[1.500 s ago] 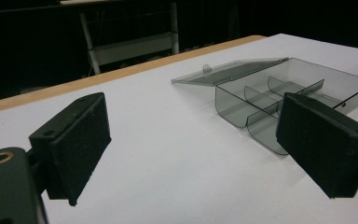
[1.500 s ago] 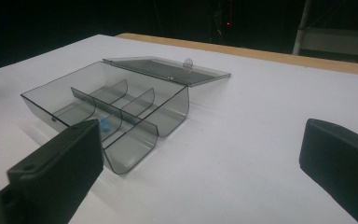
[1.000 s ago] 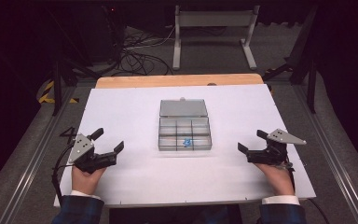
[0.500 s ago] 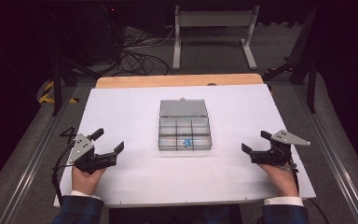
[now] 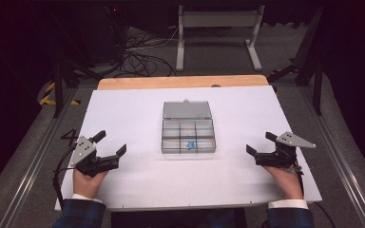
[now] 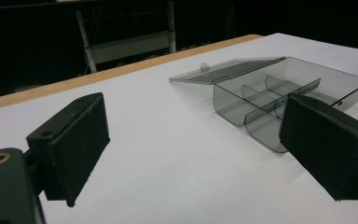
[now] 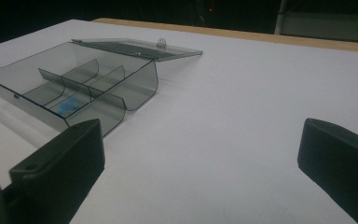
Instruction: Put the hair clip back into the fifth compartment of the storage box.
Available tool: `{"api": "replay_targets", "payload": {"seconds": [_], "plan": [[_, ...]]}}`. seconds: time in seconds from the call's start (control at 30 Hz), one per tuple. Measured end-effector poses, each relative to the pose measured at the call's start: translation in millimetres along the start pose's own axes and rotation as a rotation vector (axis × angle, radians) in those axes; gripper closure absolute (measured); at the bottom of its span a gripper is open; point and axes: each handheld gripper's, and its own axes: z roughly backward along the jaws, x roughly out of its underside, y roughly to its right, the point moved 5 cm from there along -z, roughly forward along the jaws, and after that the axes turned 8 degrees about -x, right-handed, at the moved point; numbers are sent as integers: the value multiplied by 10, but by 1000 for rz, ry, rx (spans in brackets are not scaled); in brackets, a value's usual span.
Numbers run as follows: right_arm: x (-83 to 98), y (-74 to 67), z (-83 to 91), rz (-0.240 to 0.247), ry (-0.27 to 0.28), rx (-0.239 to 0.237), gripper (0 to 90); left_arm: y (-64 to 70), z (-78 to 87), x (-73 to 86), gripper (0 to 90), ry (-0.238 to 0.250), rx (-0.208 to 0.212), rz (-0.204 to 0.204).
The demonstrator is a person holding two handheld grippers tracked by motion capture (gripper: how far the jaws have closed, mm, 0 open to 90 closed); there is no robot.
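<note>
In the left gripper view the near right corner of the clear compartment box (image 6: 279, 95) is hidden behind a black finger (image 6: 328, 142), and the small blue item (image 5: 189, 144) inside is too blurred in every view to say what it is. In the right gripper view it shows as a blue smear (image 7: 67, 106) through the tinted wall.

Nearest the person, both hands rest on the white bench (image 5: 138, 114) at its front edge, sleeves cut off by the frame. The left gripper (image 5: 110, 144) lies low at the left, angled inward toward the box, its fingers spread wide with nothing between them. The right gripper (image 5: 260, 143) sits at the right, also turned inward, fingers likewise spread and empty.

Farther out, at the bench's middle, well apart from both grippers, the box lies with its long axis running left to right. Its lid (image 5: 187, 110) is folded open flat on the far side, away from the person.
</note>
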Motion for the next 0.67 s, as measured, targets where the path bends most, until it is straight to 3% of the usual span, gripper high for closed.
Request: {"api": "replay_targets", "payload": {"seconds": [0.67], "plan": [[66, 59, -15, -16, -29, 23, 14, -9, 12, 0, 90, 0, 1, 1]]}}
